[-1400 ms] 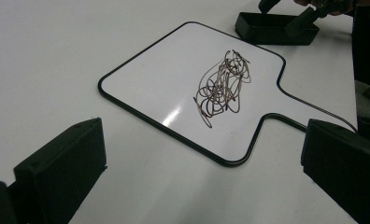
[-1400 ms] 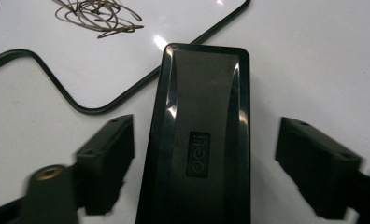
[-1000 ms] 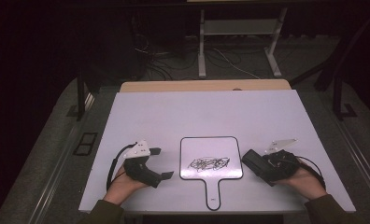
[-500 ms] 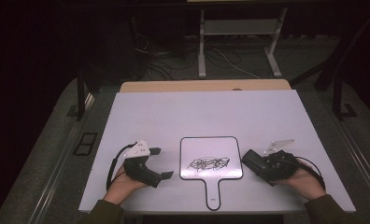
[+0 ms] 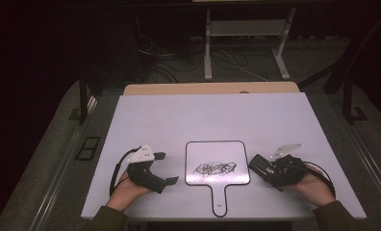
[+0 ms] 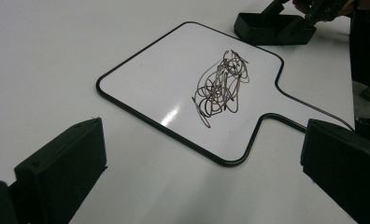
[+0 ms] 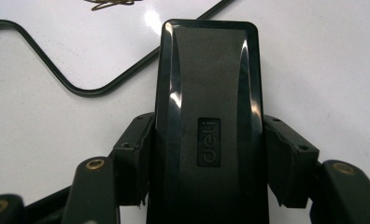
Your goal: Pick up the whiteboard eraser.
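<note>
A small paddle-shaped whiteboard (image 5: 217, 159) with a black rim lies near the table's front edge, its handle toward the person. A dark scribble (image 5: 216, 168) marks its lower middle; the same scribble (image 6: 220, 86) is plain in the left gripper view. My right gripper (image 5: 261, 169) is shut on a black eraser block (image 7: 209, 112) marked "deli", which rests just right of the whiteboard (image 7: 113, 42). That eraser (image 6: 272, 28) also appears far off in the left gripper view. My left gripper (image 5: 165, 168) stands open on the table, left of the whiteboard (image 6: 174, 79), with nothing between its jaws.
The white table (image 5: 203, 115) stretches bare beyond the board, with a wooden strip (image 5: 212, 88) at its far edge. Behind it stand a metal stand (image 5: 246, 43) and loose cables (image 5: 169, 53) on a dark floor. Table edges lie close to both hands.
</note>
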